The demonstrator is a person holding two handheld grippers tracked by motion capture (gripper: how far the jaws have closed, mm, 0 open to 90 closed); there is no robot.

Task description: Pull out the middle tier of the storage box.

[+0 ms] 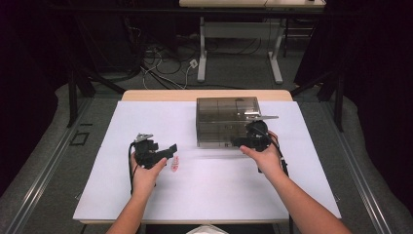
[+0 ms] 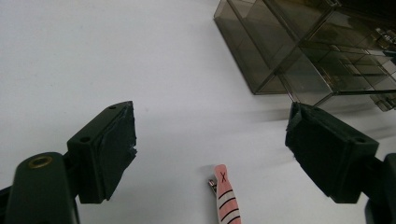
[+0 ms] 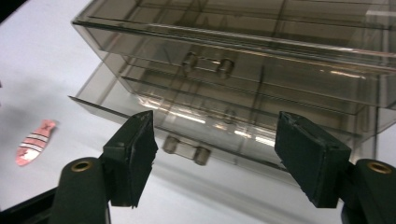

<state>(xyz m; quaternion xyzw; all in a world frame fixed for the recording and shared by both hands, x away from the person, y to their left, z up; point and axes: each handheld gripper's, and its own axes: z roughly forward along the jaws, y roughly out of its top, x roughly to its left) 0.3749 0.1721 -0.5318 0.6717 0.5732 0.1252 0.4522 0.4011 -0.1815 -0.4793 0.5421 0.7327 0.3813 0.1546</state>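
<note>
Pink striped clip (image 2: 226,198) bears, seemingly, an "X".

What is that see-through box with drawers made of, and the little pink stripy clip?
The drawer box looks like smoky grey clear plastic: glossy, and you see the dividers through its walls. The pink clip seems to be painted or plastic-covered metal, since a silvery end pokes out; hard to be sure.

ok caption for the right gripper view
Open right gripper faces a smoky clear drawer box, bottom drawer's handle between its jaws.

One drawer box (image 1: 226,122), one pink clip (image 1: 175,163).
</note>
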